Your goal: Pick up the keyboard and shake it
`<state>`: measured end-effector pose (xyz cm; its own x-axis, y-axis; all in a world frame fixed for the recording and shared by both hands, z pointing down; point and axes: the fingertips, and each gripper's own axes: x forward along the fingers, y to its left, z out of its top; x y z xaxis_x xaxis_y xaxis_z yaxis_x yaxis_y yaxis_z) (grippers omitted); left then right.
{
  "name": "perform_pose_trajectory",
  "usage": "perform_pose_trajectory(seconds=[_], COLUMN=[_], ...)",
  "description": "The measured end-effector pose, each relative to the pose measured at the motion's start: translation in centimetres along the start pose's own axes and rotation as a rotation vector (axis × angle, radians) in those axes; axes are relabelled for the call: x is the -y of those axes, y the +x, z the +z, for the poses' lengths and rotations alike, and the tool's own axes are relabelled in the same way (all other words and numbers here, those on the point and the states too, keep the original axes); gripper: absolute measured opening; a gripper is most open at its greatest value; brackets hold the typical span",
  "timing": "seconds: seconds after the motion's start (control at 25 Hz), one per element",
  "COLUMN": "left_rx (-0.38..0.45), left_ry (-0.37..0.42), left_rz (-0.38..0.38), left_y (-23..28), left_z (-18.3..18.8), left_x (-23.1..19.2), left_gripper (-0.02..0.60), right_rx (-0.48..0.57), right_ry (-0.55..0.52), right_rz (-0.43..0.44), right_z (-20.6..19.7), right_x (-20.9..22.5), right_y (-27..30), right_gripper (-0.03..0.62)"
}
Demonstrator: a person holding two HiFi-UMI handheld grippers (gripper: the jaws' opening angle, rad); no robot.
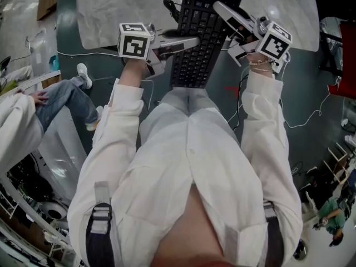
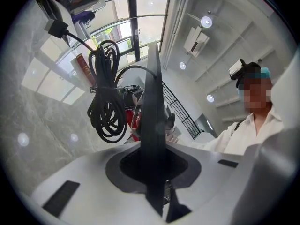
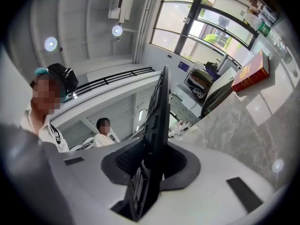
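Holding steady above the marble table (image 1: 111, 15), I have the black keyboard (image 1: 196, 43) spanned between my two hands, its near end jutting past the table edge toward my body. It looks lifted clear of the top, though I can't see the gap under its far end. My left gripper (image 2: 152, 172) has its fingers pinched on the keyboard's left long edge, the slab running edge-on straight through the notch between them. My right gripper (image 3: 155, 170) bites the opposite long edge the same way, fingers pressed onto the keyboard with rows of keys showing on one face. I judge it a light, stiff plastic board that won't sag between two side grips, but the smooth casing is thin and could slip or twist once I start shaking. The keys give under pressure, so the frame rim is a better hold than the keycaps. Opposed grips near the middle of its length seem right for balance. Its coiled cable (image 2: 104, 93) dangles loose below and will swing.
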<state>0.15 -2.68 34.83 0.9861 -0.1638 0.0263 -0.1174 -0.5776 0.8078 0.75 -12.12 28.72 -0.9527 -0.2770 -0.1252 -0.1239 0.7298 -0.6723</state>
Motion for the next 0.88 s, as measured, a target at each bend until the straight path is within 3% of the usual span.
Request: perform_pose_trajectory(seconds=[0.28, 0.88], left_rx=[0.007, 0.019], left_ry=[0.087, 0.435], left_rz=[-0.004, -0.011], left_y=[0.0, 0.0], left_z=[0.9, 7.0], left_x=[1.8, 10.0], left_gripper=[0.077, 0.077], right_rx=[0.025, 0.062], right_ry=[-0.062, -0.323], right_rz=[0.035, 0.195], right_z=[1.5, 9.0], right_x=[-2.6, -13.2], right_y=[-0.1, 0.2], right_gripper=[0.110, 0.101])
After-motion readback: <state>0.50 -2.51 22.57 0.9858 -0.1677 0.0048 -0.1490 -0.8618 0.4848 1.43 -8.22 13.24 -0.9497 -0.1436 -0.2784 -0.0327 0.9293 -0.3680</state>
